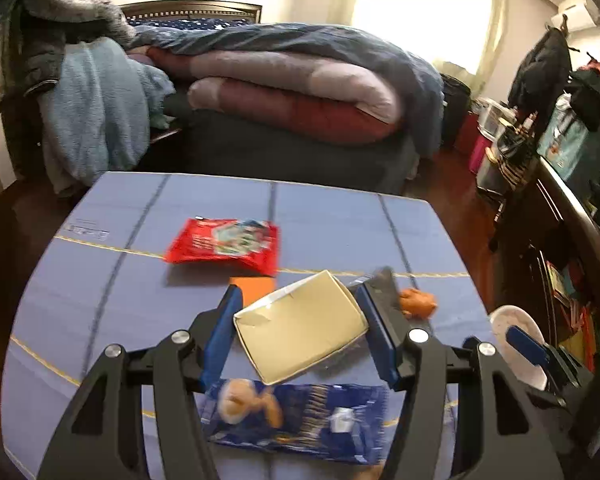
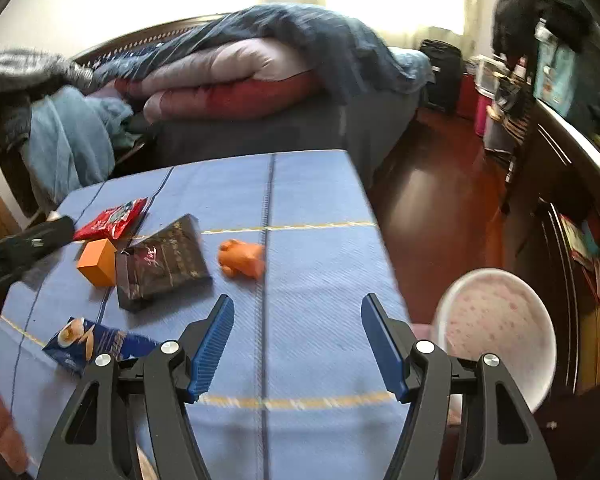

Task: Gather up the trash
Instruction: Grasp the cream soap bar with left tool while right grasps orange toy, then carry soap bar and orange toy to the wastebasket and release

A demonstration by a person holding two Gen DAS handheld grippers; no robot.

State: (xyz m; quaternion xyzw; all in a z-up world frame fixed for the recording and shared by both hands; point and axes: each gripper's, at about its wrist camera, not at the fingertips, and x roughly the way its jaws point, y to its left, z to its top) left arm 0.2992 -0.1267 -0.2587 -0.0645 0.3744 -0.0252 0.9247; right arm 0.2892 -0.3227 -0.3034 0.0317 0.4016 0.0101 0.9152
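My left gripper (image 1: 296, 300) is shut on a dark wrapper packet with a cream underside (image 1: 300, 328), held tilted above the blue tablecloth (image 1: 100, 280). The same packet shows dark brown in the right wrist view (image 2: 160, 264). A red snack wrapper (image 1: 224, 244) lies beyond it, also seen in the right wrist view (image 2: 112, 220). A blue snack bag (image 1: 296, 420) lies under the left gripper and shows in the right wrist view (image 2: 96, 344). My right gripper (image 2: 296, 308) is open and empty over the table's right part.
An orange box (image 2: 96, 260) and an orange toy (image 2: 242, 262) sit on the tablecloth. A white bin with pink specks (image 2: 496, 324) stands off the table's right edge, over the wood floor. A bed with piled blankets (image 1: 284, 84) lies behind the table; a cluttered dresser is on the right.
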